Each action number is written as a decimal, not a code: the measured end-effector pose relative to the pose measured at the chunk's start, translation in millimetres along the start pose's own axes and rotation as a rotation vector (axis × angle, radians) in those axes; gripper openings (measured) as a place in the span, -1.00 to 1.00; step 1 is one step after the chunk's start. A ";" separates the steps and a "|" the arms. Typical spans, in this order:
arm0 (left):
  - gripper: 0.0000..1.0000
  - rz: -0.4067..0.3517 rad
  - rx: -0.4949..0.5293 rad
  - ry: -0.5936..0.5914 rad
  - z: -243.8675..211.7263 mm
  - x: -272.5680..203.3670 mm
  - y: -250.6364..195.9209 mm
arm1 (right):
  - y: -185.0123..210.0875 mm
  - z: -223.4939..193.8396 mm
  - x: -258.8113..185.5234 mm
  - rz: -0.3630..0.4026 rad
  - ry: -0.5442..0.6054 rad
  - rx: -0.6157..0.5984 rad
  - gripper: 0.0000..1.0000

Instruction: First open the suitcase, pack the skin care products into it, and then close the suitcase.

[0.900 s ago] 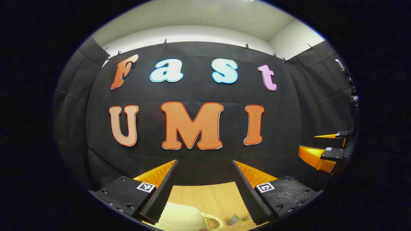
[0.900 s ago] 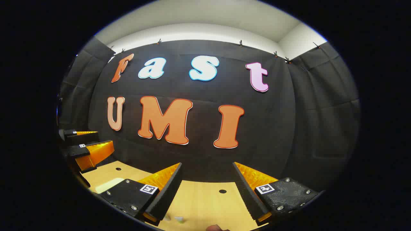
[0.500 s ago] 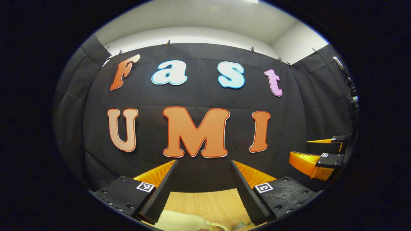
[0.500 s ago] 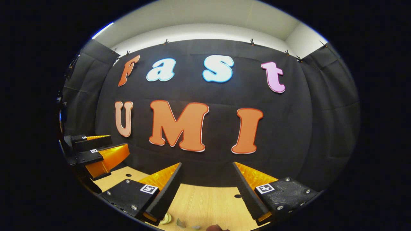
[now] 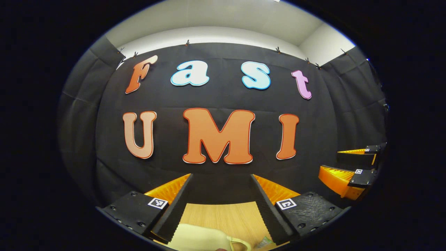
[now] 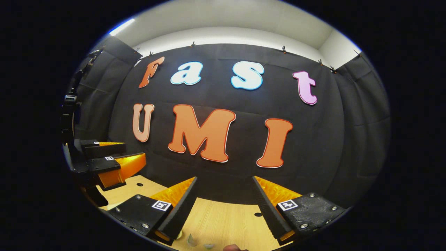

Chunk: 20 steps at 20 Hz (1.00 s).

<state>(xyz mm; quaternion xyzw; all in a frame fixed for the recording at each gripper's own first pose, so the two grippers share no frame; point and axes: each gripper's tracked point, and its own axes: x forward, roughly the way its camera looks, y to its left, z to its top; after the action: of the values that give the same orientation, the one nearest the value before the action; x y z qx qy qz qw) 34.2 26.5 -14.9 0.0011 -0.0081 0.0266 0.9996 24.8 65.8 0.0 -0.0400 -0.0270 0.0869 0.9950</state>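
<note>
Fingers of both grippers stand wide and hold nothing, raised above the wooden bench [image 5: 223, 218] and aimed at the far wall. The left gripper [image 5: 221, 209] hangs over a cream suitcase [image 5: 198, 238], whose handle [image 5: 240, 243] peeks at the near edge; small skin care products [image 6: 191, 240] lie below the right gripper [image 6: 224, 209]. Opening probably comes first: tilt down, bring the lid into sight, approach slowly, and steady the case with the other gripper.

— What do my grippers look like?

— On my left gripper [image 5: 221, 200], each finger sits on a black textured block with round screws and a small square black-and-white marker. Ridged inner faces, saw-toothed edges.

— The right gripper [image 6: 224, 202]?

— Same build: black blocks, silver screws, square markers.
</note>
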 end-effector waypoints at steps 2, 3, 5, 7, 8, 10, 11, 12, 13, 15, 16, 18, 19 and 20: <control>0.94 -0.018 0.030 0.026 -15.5 -4.6 -7.2 | 5.7 -5.1 -0.2 0.023 0.004 0.008 0.96; 0.90 -0.026 0.052 0.039 -22.7 -7.2 -10.5 | 5.6 -6.9 0.5 0.027 0.007 0.013 0.96; 0.94 -0.035 0.119 0.072 -45.2 -11.0 -13.1 | -1.8 -15.3 0.8 0.026 0.026 0.019 0.96; 0.96 -0.055 0.167 0.123 -73.9 -13.8 -19.2 | -9.2 -24.1 -0.4 0.022 0.048 0.019 0.90; 1.00 -0.069 0.187 0.145 -87.0 -17.6 -22.1 | -12.7 -25.8 -1.5 0.020 0.049 0.016 0.84; 0.96 -0.099 0.244 0.203 -115.9 -20.0 -26.4 | -20.5 -32.9 -2.5 0.012 0.062 0.005 0.91; 0.96 -0.116 0.275 0.233 -131.4 -21.9 -29.4 | -25.3 -36.8 -2.5 0.005 0.072 -0.002 0.91; 0.96 -0.120 0.300 0.255 -146.0 -25.7 -30.1 | -28.7 -39.6 -2.9 0.004 0.077 -0.006 0.91; 0.96 -0.120 0.318 0.276 -159.3 -27.5 -29.9 | -31.3 -41.3 -5.2 0.000 0.080 -0.012 0.90; 0.96 -0.136 0.352 0.320 -185.2 -33.1 -32.6 | -37.5 -46.2 -5.5 -0.009 0.086 -0.016 0.90; 0.96 -0.142 0.376 0.344 -198.1 -36.8 -34.7 | -39.6 -50.5 -6.6 -0.015 0.095 -0.016 0.91; 0.96 -0.179 0.422 0.375 -219.2 -44.4 -43.8 | -44.8 -58.5 -7.3 -0.023 0.112 -0.007 0.91; 0.96 -0.199 0.440 0.393 -228.9 -48.2 -49.0 | -46.8 -60.7 -8.2 -0.026 0.116 -0.001 0.91; 0.96 -0.213 0.457 0.411 -239.0 -50.0 -52.2 | -49.1 -61.0 -9.4 -0.029 0.116 0.003 0.91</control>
<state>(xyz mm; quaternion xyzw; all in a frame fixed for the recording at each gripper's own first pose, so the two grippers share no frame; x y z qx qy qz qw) -9.1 -27.7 -254.7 0.2209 0.2003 -0.0774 0.9514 27.7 11.4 -57.1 -0.0432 0.0303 0.0701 0.9961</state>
